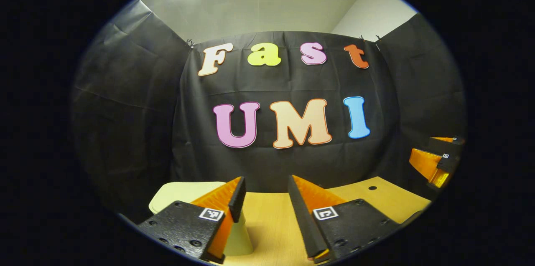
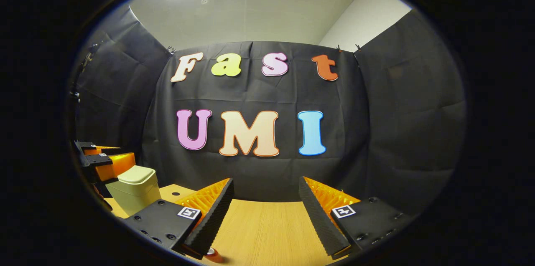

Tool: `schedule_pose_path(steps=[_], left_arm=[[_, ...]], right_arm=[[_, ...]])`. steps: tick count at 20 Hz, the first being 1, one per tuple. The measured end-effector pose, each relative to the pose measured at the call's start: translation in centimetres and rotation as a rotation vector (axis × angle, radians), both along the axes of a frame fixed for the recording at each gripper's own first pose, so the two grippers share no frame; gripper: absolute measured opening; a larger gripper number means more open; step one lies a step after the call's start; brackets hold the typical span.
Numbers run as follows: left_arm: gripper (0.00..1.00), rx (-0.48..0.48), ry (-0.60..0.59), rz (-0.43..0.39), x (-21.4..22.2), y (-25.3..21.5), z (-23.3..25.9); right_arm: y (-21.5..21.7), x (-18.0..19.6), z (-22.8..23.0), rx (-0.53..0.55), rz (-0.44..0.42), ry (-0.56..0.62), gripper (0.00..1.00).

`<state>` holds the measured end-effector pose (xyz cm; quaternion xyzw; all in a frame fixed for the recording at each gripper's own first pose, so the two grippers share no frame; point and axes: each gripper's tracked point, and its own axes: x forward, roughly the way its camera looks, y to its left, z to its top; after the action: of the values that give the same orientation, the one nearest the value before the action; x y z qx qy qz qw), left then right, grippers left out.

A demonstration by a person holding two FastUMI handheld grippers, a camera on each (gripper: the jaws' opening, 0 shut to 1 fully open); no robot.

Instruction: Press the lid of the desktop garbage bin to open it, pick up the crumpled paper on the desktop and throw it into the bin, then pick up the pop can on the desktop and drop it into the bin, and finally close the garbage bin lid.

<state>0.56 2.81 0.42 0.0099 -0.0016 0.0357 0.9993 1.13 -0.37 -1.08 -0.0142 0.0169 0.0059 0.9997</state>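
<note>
The cream desktop bin (image 2: 134, 188) stands at the table's left with its lid down. In the left gripper view the bin (image 1: 180, 194) lies low and close, partly behind my left finger. My left gripper (image 1: 266, 182) is open with nothing between its fingers, and from the right gripper view it (image 2: 104, 158) hovers just left of the bin's lid. My right gripper (image 2: 266, 183) is open over bare wood, and it (image 1: 436, 160) also appears at the far right. A small red thing (image 2: 214, 254) peeks out under my right gripper's left finger; I cannot tell what it is.
The wooden table (image 2: 267, 228) runs back to the black cloth wall. A small round hole (image 1: 372, 188) sits in the tabletop near its back edge. Black cloth closes in the booth on the left and right sides.
</note>
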Motion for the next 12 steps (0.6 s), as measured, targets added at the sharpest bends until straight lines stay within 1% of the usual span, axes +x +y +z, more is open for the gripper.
schedule_pose_path(steps=[1, 2, 5, 6, 7, 8, 9, 10, 12], left_arm=[[0.56, 0.001, 0.001, 0.010, 0.0, 0.4, -0.1], [0.48, 0.002, 0.003, 0.017, 0.1, 0.7, -0.1], [0.34, -0.002, 0.015, 0.038, 0.3, 2.0, -0.7], [0.31, -0.001, 0.017, 0.058, 0.3, 2.8, -0.7], [0.22, 0.000, 0.014, 0.088, 0.3, 3.9, -0.8], [0.14, -0.002, 0.012, 0.113, 0.3, 4.8, -0.8], [0.04, -0.007, 0.014, 0.129, 0.2, 5.3, -1.0], [0.00, -0.012, 0.016, 0.141, 0.2, 5.9, -1.2], [0.00, -0.014, 0.034, 0.159, 0.4, 7.3, -2.0]], right_arm=[[0.1, 0.1, 0.0, -0.002, 0.002, -0.001, 0.98], [0.4, 0.2, 0.0, -0.003, 0.004, -0.001, 1.00], [0.9, 0.4, 0.0, -0.008, 0.012, 0.000, 0.98], [1.2, 0.5, -0.1, -0.012, 0.015, 0.000, 0.98], [1.4, 0.5, -0.1, -0.015, 0.017, 0.000, 0.98], [1.6, 0.6, -0.1, -0.017, 0.019, 0.001, 0.98], [1.9, 0.7, -0.1, -0.018, 0.021, 0.002, 0.98], [2.1, 0.8, -0.3, -0.019, 0.023, 0.005, 0.98], [2.9, 0.9, -0.5, -0.021, 0.028, 0.012, 0.98]])
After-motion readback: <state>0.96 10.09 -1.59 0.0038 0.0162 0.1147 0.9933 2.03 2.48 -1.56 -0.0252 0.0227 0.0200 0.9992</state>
